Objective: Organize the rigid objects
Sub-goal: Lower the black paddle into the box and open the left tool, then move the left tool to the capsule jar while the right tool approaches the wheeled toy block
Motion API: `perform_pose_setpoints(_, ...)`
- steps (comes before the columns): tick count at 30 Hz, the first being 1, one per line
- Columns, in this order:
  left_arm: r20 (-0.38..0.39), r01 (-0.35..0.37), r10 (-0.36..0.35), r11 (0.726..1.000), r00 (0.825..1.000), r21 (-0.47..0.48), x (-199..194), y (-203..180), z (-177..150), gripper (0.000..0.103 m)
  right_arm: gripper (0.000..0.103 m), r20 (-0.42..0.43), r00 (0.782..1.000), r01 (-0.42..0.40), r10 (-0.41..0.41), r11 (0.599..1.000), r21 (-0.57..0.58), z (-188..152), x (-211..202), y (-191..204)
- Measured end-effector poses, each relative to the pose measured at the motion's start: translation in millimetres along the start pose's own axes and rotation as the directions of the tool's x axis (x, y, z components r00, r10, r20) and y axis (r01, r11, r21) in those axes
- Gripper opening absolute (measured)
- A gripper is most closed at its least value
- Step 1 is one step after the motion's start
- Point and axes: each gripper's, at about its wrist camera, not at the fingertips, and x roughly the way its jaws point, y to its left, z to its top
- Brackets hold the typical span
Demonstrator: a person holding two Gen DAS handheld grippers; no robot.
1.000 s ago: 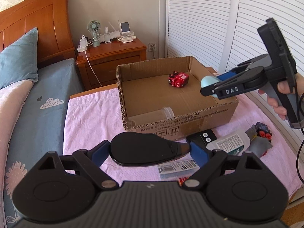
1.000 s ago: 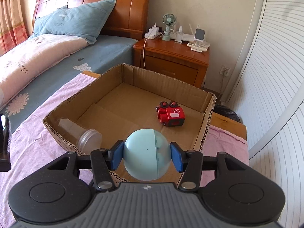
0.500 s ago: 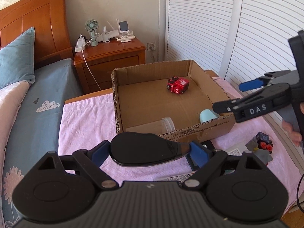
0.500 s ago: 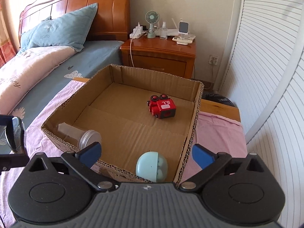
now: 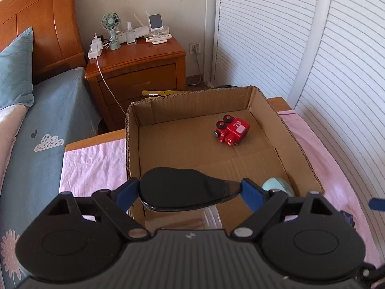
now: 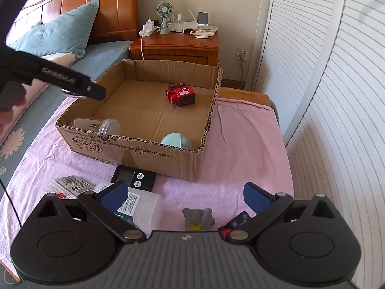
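Since the left gripper (image 5: pixel 190 192) is clamped on the black glossy object (image 5: pixel 182 192) right over the cardboard box (image 5: pixel 300 154), mid-frame, I'd lower it into the bare patch left of the red toy (image 5: pixel 231 132) before letting go. Right gripper (image 6: pixel 185 197) hangs spread apart, holding nothing, low in its frame above the clutter on the pink cloth (image 6: pixel 240 149). Honestly can't tell what that black thing is, and the pale blue ball (image 5: pixel 276 186) is half hidden behind a finger.
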Motion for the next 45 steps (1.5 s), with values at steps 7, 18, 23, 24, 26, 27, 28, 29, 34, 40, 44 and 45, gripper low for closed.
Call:
perform_pose_setpoints(7, -0.019, -0.064, 0.063, 0.996, 0.998, -0.056, 54.0, 9.8, 28.9, 0.09, 0.103, 0.012, 1.0, 0.003, -0.003, 1.0, 0.027, -8.9, -4.2, -15.9)
perform_pose_setpoints(18, -0.033, -0.072, 0.07, 0.996, 0.997, -0.061, 29.7, 15.9, 21.5, 0.093, 0.103, 0.03, 0.999, -0.013, 0.011, 0.998, 0.063, -12.3, -11.7, -21.2)
perform_pose_setpoints(23, -0.009, -0.087, 0.086, 0.995, 0.996, -0.042, -5.6, 16.6, 11.0, 0.095, 0.103, 0.046, 0.999, -0.021, 0.019, 0.999, 0.049, -17.4, -21.2, -12.4)
perform_pose_setpoints(24, -0.001, -0.092, 0.092, 0.995, 0.996, -0.041, -14.2, 17.1, 8.0, 0.096, 0.103, 0.058, 0.998, -0.017, 0.014, 0.999, 0.046, -19.4, -23.6, -11.2)
perform_pose_setpoints(26, 0.015, -0.103, 0.103, 0.994, 0.995, -0.045, -30.2, 18.2, 2.0, 0.096, 0.103, 0.087, 0.996, 0.009, -0.012, 0.999, 0.035, -25.9, -27.0, -8.3)
perform_pose_setpoints(27, 0.022, -0.106, 0.107, 0.993, 0.994, -0.045, -38.9, 18.4, -2.8, 0.097, 0.103, 0.09, 0.996, 0.018, -0.021, 0.999, 0.029, -29.3, -27.8, -7.0)
perform_pose_setpoints(28, 0.027, -0.108, 0.109, 0.993, 0.994, -0.044, -46.1, 18.9, -7.2, 0.097, 0.103, 0.088, 0.996, 0.018, -0.02, 1.0, 0.025, -33.6, -28.5, -6.3)
perform_pose_setpoints(29, 0.031, -0.109, 0.111, 0.993, 0.993, -0.042, -53.4, 18.8, -12.4, 0.098, 0.103, 0.082, 0.997, 0.011, -0.013, 1.0, 0.025, -37.8, -29.1, -6.5)
perform_pose_setpoints(34, 0.023, -0.121, 0.122, 0.992, 0.992, -0.023, -85.8, 15.1, -40.8, 0.098, 0.103, 0.064, 0.998, 0.008, -0.01, 0.999, 0.032, -56.2, -34.4, -7.1)
perform_pose_setpoints(40, 0.041, -0.135, 0.134, 0.99, 0.99, 0.026, -122.0, -2.6, -70.7, 0.099, 0.103, 0.094, 0.996, -0.008, 0.004, 0.999, 0.047, -69.9, -52.3, -10.8)
perform_pose_setpoints(44, 0.086, -0.129, 0.126, 0.991, 0.988, 0.034, -132.0, -17.6, -96.0, 0.102, 0.103, 0.107, 0.994, -0.02, 0.014, 0.998, 0.055, -80.0, -60.3, -11.9)
perform_pose_setpoints(45, 0.089, -0.121, 0.118, 0.992, 0.989, 0.03, -130.1, -21.0, -103.2, 0.102, 0.103, 0.107, 0.994, -0.022, 0.016, 0.998, 0.055, -82.6, -61.0, -12.0)
